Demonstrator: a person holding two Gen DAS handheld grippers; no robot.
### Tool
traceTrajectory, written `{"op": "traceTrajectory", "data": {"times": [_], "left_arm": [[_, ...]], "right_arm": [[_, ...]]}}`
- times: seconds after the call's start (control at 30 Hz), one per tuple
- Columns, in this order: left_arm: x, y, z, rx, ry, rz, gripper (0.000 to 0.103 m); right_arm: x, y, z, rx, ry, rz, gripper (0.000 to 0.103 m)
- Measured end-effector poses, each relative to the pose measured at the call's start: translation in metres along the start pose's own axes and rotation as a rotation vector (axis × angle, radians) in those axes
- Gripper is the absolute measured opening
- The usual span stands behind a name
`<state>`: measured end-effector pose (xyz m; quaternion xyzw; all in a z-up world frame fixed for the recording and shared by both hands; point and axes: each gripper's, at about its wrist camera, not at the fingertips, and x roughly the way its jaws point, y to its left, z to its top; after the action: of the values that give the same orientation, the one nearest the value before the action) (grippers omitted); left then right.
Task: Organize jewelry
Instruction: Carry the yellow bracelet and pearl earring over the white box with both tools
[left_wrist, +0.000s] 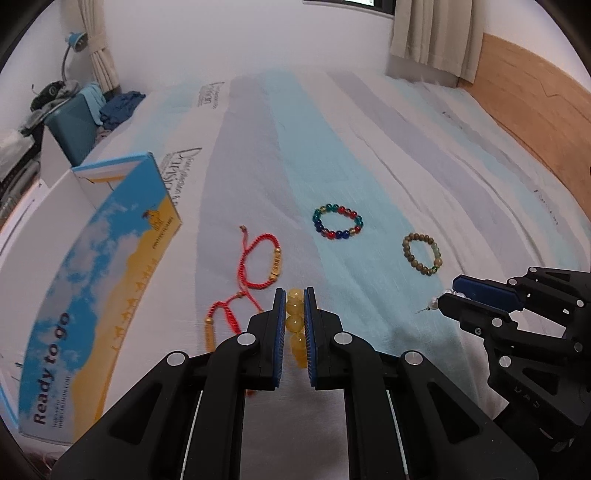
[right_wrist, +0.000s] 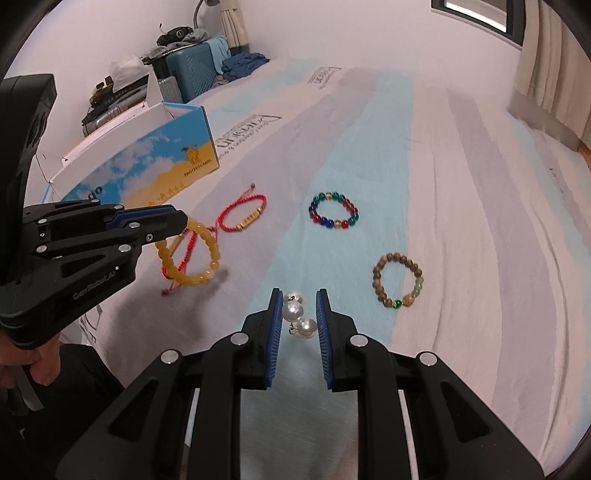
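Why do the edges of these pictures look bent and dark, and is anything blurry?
Both wrist views are fisheye: black corners, the bed sheet bulging. In the left view the box curves and its print smears. In the right view the yellow bracelet looks slightly blurred. Lighting is soft, shadows faint.

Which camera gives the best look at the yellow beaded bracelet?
The right wrist view: the yellow beaded bracelet shows as a nearly whole loop hanging from the left tool, above the striped bed sheet. The left wrist view shows only a few beads pinched between that tool's blue pads.
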<state>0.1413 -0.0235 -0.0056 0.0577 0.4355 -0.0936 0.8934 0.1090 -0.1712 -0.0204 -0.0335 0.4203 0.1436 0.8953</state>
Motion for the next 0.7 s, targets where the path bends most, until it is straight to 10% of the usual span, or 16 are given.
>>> {"op": "traceTrajectory", "data": {"times": [0.7], "left_arm": [[-0.087, 0.08, 0.011, -0.07, -0.093, 0.097, 0.009]], "right_arm": [[-0.032, 0.09, 0.066, -0.089, -0.096, 0.024, 0.017]]}}
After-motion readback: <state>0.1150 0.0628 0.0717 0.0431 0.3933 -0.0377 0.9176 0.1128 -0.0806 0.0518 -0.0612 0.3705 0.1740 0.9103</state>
